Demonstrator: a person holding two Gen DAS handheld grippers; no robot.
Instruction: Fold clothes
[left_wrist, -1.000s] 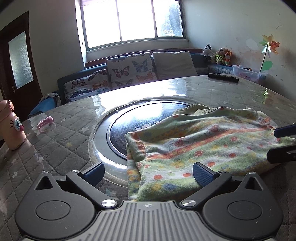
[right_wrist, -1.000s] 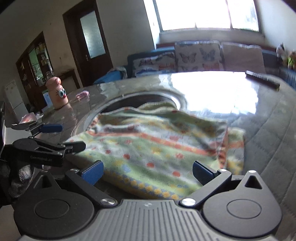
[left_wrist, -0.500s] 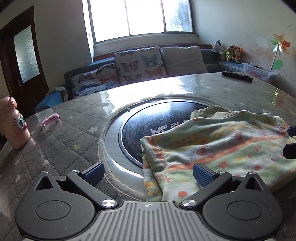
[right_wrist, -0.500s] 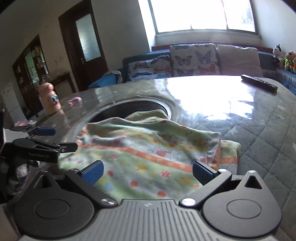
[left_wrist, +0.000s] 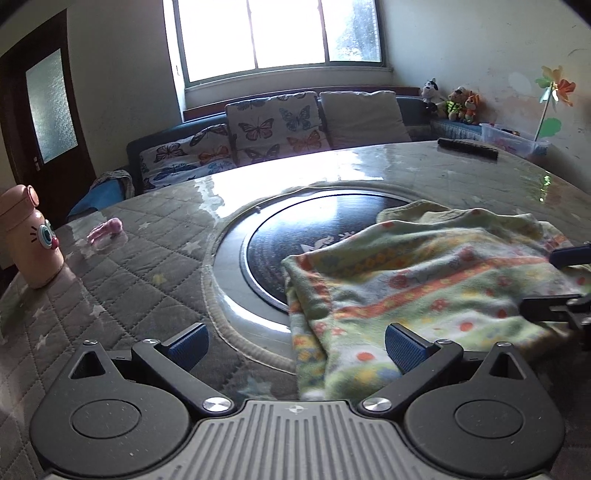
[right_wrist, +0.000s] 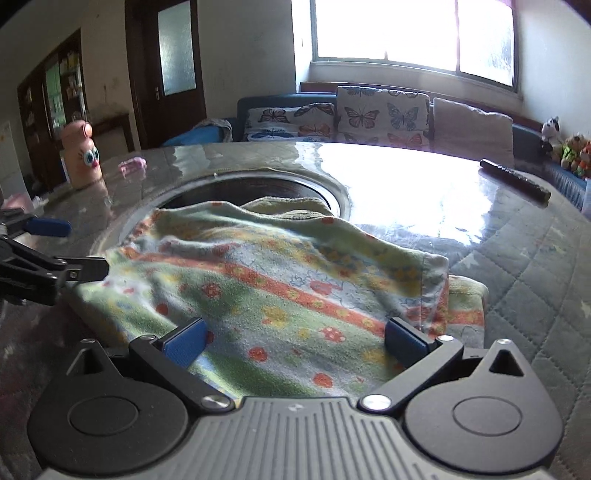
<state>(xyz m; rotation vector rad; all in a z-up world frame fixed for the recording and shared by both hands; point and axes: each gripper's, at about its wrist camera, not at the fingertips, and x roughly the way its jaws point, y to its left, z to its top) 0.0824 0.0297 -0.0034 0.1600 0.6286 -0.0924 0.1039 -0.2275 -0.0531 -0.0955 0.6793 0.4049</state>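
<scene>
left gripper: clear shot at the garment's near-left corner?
Probably yes. The left gripper is open, and the garment corner lies flat on the table just ahead between its fingers, nothing between. The right gripper sits at the far side.

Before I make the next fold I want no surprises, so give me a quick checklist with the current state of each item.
1. Left gripper open: ok.
2. Right gripper open: ok.
3. Garment lying flat: not ok, rumpled, with a second layer sticking out at its right edge.
4. Garment fully on the quilted table cover: not ok, it partly overlaps the dark round inset.
5. Pink bottle and remote apart from the garment: ok.
6. Anything under the garment: cannot tell.
</scene>
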